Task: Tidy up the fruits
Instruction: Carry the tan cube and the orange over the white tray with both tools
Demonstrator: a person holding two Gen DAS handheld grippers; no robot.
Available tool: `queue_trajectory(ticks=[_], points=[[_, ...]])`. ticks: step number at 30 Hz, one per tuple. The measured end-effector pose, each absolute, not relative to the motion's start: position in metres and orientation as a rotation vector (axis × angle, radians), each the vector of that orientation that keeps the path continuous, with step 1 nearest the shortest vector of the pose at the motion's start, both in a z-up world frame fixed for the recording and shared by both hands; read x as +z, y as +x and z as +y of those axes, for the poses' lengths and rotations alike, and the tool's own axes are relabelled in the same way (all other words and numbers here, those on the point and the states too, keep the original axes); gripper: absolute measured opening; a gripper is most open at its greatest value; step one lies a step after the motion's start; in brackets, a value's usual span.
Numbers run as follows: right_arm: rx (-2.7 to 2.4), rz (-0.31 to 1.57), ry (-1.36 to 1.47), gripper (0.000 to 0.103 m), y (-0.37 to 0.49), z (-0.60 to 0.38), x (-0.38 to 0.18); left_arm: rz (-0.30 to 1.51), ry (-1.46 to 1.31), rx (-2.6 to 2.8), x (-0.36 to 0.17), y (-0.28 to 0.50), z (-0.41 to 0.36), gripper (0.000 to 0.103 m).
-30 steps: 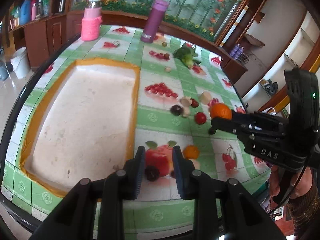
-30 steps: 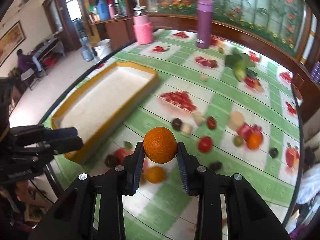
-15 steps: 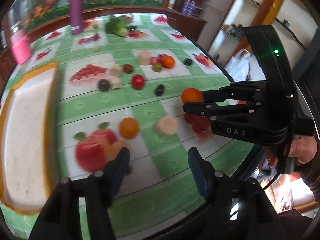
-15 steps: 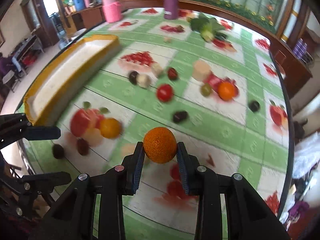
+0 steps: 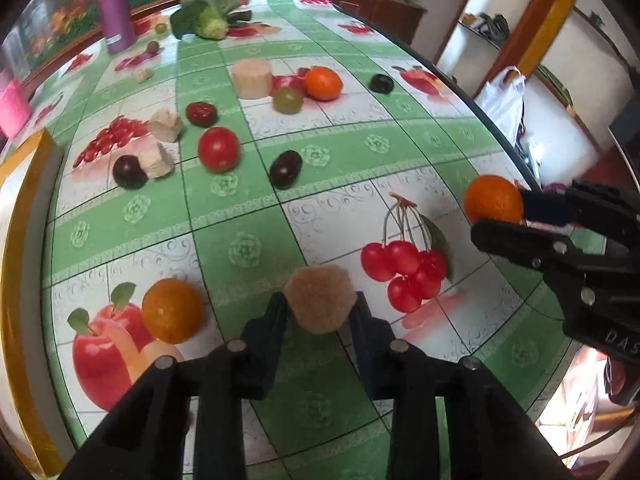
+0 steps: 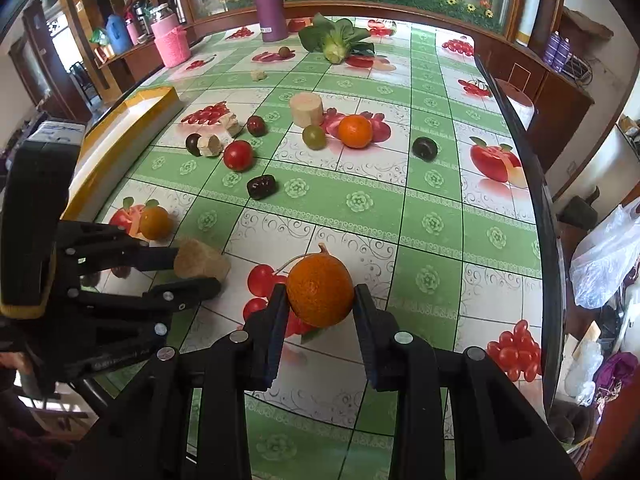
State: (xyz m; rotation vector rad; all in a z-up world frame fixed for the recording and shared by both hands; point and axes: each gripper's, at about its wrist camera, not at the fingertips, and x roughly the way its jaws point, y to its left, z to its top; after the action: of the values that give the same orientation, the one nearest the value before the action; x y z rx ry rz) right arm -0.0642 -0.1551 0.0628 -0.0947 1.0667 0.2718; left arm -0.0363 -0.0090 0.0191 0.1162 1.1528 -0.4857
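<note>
Claws both carry a load: our left claw has just been closing and now pinches a tan chunk low in its frame, our right claw is clamped on an orange at lower centre. We should lift both clear of the bench, keep the squeeze steady, and swing toward the yellow tray at upper left without brushing the loose orange fruit.

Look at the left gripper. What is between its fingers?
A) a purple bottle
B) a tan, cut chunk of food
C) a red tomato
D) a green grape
B: the left gripper has its fingers closed on the tan chunk, seen from the side in the right wrist view too.
</note>
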Motion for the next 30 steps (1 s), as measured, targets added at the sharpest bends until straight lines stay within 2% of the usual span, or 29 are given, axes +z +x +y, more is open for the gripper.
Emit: queue_trajectory(ticks=[14,22,30], points=[[0.374,1.008,-0.148,0.032,-0.061,-0.113,0.087,1.054,-0.100,-0.408,0.069,-0.062,0.061,0.034],[0.533,0.981,-0.212,0.031,-0.046,-0.027,0.104,0.987,-0.221,-0.257,0.082,-0.071,0.143,0.034],[0.694,0.988,-0.248,0.031,-0.023,0.080,0.108,0.978,-0.299,-0.049,0.070,-0.075,0.232,0.034]])
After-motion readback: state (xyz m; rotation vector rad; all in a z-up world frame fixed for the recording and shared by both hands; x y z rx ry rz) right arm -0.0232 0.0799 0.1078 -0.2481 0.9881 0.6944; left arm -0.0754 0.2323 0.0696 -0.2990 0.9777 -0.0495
